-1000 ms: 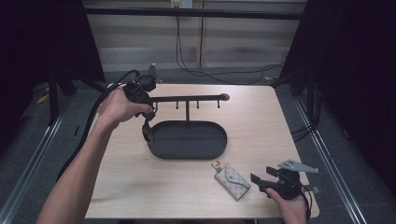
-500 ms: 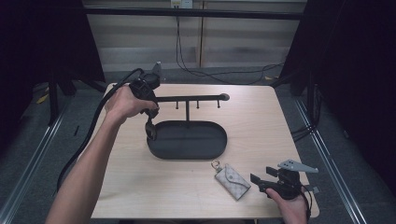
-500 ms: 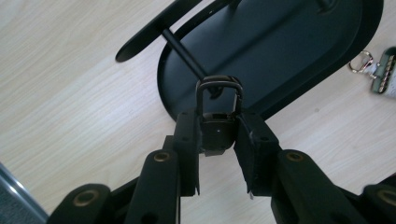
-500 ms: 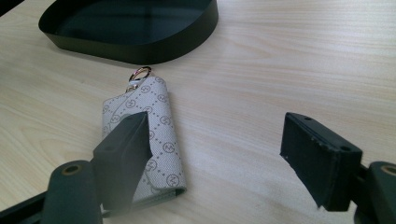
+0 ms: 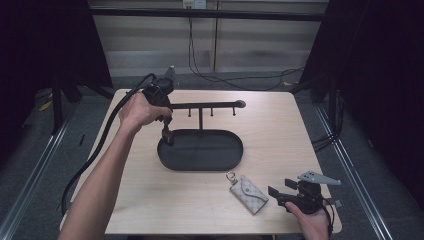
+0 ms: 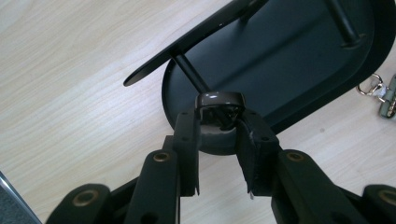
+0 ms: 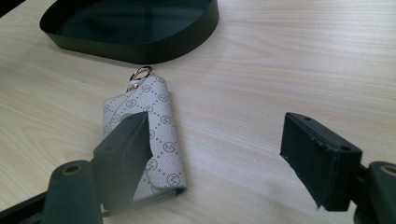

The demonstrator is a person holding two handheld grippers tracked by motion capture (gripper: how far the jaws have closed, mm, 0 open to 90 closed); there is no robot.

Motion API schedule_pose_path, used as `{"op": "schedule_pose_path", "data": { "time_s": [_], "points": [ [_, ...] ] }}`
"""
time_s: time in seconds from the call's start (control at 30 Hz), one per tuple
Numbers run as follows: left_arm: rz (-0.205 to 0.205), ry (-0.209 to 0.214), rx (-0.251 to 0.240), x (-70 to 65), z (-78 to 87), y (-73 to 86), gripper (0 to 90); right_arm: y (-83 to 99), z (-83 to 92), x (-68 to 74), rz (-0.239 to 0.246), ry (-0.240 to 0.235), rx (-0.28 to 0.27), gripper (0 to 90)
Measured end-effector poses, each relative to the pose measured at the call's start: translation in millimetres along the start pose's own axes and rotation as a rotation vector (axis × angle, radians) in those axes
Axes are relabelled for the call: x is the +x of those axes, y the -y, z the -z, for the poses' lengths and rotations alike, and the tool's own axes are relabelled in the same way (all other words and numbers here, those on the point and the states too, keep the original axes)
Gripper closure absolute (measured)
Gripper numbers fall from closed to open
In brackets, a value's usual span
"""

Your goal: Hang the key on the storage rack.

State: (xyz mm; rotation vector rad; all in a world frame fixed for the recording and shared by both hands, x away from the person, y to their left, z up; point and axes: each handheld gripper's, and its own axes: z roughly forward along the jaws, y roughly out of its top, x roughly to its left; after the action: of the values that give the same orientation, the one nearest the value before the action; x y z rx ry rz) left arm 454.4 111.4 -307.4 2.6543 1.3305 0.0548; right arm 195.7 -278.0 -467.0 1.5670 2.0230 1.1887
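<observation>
High view: The left tool (image 5: 167, 137) points down at the left end of the black tray (image 5: 235, 160), under the stand's crossbar (image 5: 205, 105). It grips something small and dark, too small here for me to identify. The right tool (image 5: 277, 192) rests low at the near right of the counter (image 5: 280, 135), just beside the key pouch (image 5: 248, 194). This view gives me the overall layout.

Left gripper view: The left tool (image 6: 217, 135) is clenched on a small glossy dark piece (image 6: 218, 100), with both pads pressing its sides. The piece sits over the tray's (image 6: 289, 56) rounded end, and I cannot tell whether it touches the floor of the tray. I judge it hard, light and slippery, so a grip across its flat sides is sound. This view shows the grip itself.

Right gripper view: The right tool (image 7: 219, 144) is released, its jaws wide apart. The key pouch (image 7: 159, 126) lies flat on the counter, partly behind one jaw and not between the two. Its ring (image 7: 140, 73) points towards the tray wall (image 7: 140, 46). I judge the pouch soft, light and thin. I would take hold across its narrow width or at the ring end, since a flat pinch from above may slide. This view shows the patterned fabric and the folded flap.
</observation>
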Motion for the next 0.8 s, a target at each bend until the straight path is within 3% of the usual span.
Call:
{"op": "schedule_pose_path", "data": {
  "time_s": [0.33, 0.57, 0.8],
  "points": [
    [-0.005, -0.001, -0.003, 0.5, -3.5, -0.7, 69.5, 0.1, -0.3, -0.6, -0.003, -0.003, 0.0, 24.7],
    [-0.011, 0.043, -0.1, 6.0, 16.4, 10.5, 47.1, -0.8, -1.8, -0.3, -0.011, 0.0, 0.003, 24.7],
    [-0.011, 0.113, -0.167, 14.8, 15.3, 26.9, 37.7, -0.4, -1.9, -1.2, -0.015, 0.008, 0.002, 24.6]
  ]
}}
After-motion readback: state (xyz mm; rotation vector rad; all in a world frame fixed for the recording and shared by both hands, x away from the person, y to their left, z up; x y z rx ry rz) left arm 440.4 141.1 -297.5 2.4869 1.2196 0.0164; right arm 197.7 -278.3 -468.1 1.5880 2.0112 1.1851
